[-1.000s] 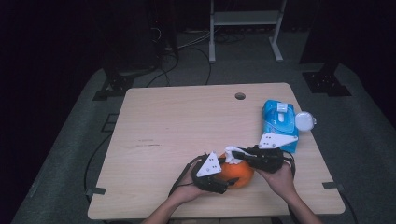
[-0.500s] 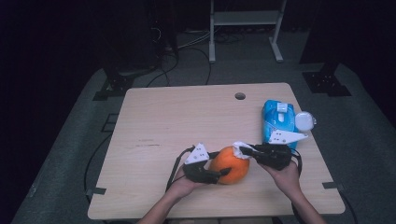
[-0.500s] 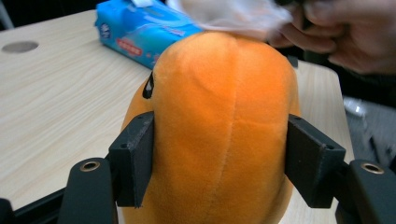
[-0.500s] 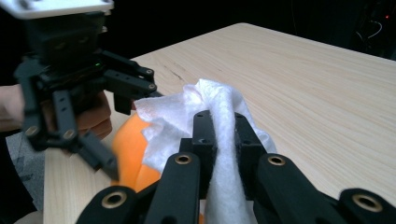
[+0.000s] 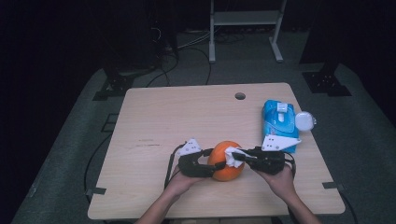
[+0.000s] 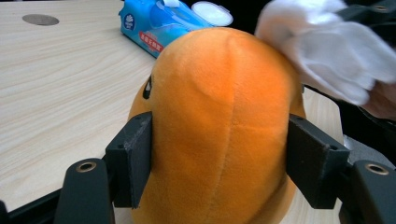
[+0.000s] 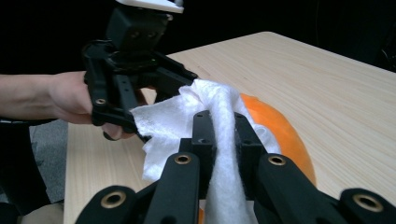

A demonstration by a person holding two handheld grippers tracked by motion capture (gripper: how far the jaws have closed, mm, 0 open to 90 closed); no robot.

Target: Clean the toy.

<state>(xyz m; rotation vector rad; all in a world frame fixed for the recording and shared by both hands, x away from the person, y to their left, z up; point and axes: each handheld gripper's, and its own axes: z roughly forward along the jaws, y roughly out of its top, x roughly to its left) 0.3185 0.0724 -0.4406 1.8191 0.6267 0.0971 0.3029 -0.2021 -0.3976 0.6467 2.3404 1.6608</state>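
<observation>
1. Orange plush toy (image 5: 225,161) sits on the near part of the wooden table (image 5: 177,116), between the person's two hands.
2. Seen in the left gripper view, the left gripper (image 6: 219,161) has its jaws pressed against the toy's two sides, and the soft body bulges between the black pads (image 6: 133,158); the jaws have just opened a little further, with the toy between them.
3. The right gripper (image 7: 223,128) has its jaws closed narrowly on a white wipe (image 7: 198,112), pinching it so that it hangs in folds.
4. In the high view the wipe (image 5: 232,155) lies against the upper right side of the toy.
5. A blue pack of wipes (image 5: 279,122) lies near the table's right edge, apart from the toy, with a small white lid (image 5: 305,120) just beside it.
</observation>
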